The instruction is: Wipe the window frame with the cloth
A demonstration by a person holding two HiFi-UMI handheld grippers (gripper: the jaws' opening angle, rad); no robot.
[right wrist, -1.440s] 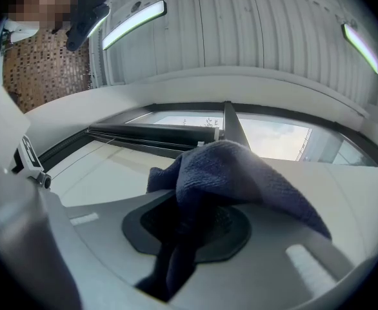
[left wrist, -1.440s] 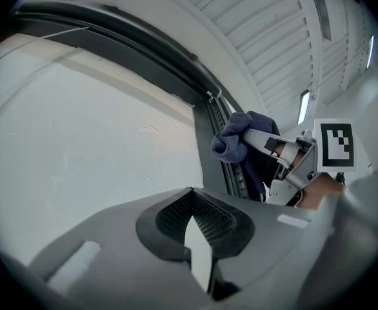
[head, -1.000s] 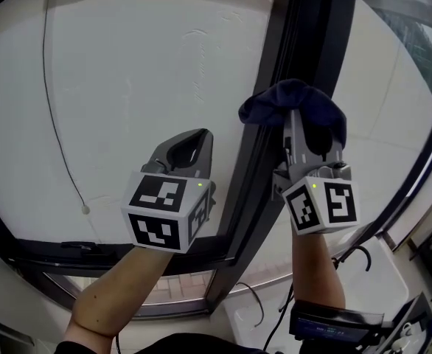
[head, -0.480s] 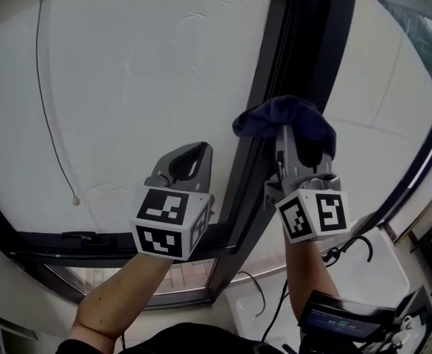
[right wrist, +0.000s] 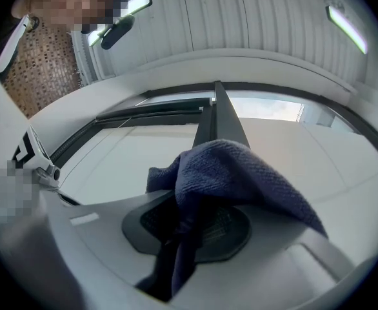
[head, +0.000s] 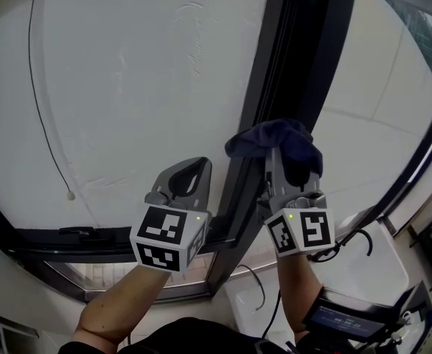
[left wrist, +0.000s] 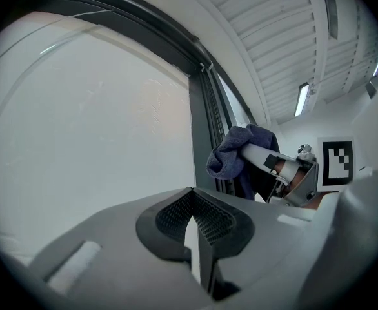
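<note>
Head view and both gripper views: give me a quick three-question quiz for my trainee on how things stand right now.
1. True or false: the left claw is shut with nothing in it.
2. What does the right claw hold? A) a sponge B) the cloth C) a brush
3. In the head view, on which side of the dark upright frame is the left claw?

Key: 1 true; 2 B; 3 the left side, in front of the white pane.
</note>
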